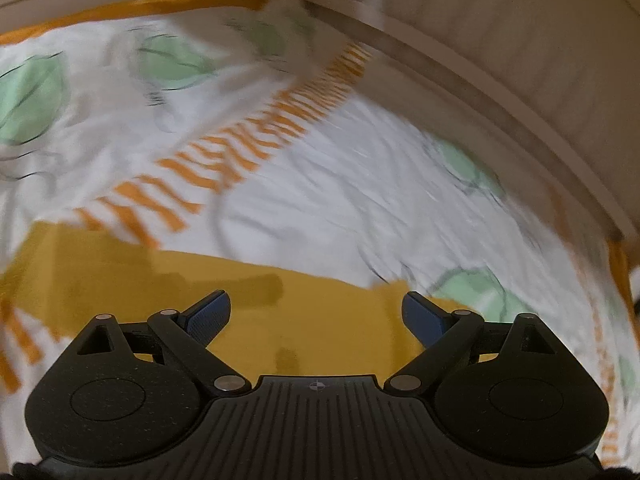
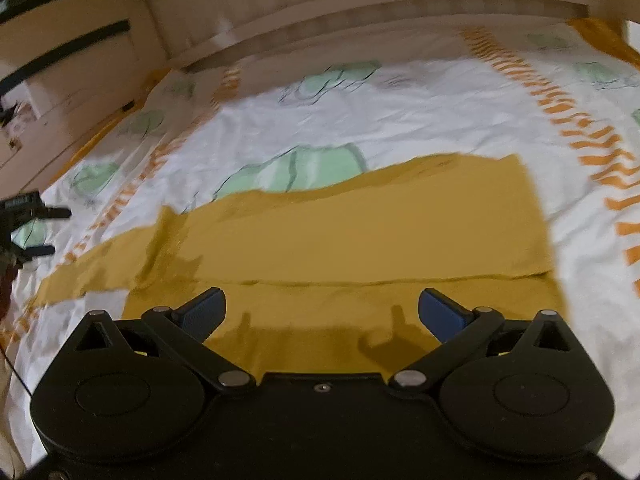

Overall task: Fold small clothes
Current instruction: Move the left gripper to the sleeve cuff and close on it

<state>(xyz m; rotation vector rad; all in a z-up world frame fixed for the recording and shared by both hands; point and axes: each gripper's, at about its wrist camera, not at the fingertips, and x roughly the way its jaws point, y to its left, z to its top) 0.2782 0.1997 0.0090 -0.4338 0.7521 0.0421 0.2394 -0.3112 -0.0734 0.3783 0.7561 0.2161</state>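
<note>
A mustard-yellow garment (image 2: 360, 232) lies flat on the bed with one layer folded over, its fold edge running left to right, and a sleeve stretching out to the left. My right gripper (image 2: 320, 312) is open and empty just above its near part. In the left wrist view the same garment (image 1: 312, 320) lies under my left gripper (image 1: 316, 312), which is open and empty. The left gripper also shows at the left edge of the right wrist view (image 2: 36, 228).
The garment lies on a white bedsheet (image 2: 400, 120) with green leaf prints and orange striped bands. A beige wooden bed frame (image 2: 360, 4) runs along the far side. Furniture with dark handles (image 2: 64, 48) stands at the upper left.
</note>
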